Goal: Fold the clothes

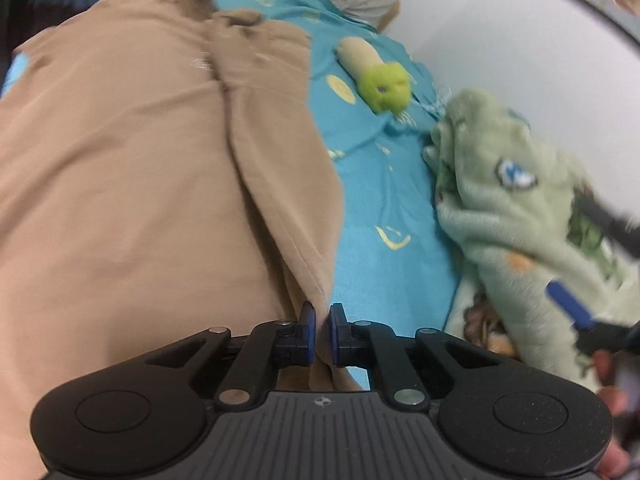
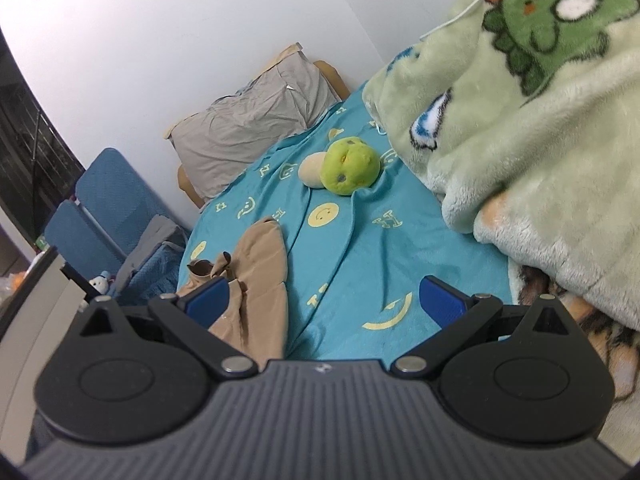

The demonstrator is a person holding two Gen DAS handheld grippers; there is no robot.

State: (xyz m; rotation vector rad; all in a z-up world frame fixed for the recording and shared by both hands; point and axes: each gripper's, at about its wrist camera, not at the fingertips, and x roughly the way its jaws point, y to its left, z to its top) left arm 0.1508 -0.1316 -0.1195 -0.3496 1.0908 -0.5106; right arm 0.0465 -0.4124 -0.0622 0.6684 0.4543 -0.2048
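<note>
Your left gripper (image 1: 322, 330) pinches an edge of the tan garment (image 1: 132, 184), which drapes wide over the teal bedsheet (image 1: 384, 200). Beside it lies the green fleece blanket (image 2: 532, 152), then the green plush toy (image 2: 350, 166). Your right gripper (image 2: 326, 306) hovers spread wide, holding nothing.

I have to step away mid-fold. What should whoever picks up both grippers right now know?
Left hand-held gripper: shut on the tan garment's edge.
Right hand-held gripper: open, empty, over the blue sheet.
The garment lies spread on the sheet, a plush toy and green blanket beside it.
Done: edge gripped. No finished fold shows.
Left: carry the edge across, flatten, complete the folds.
</note>
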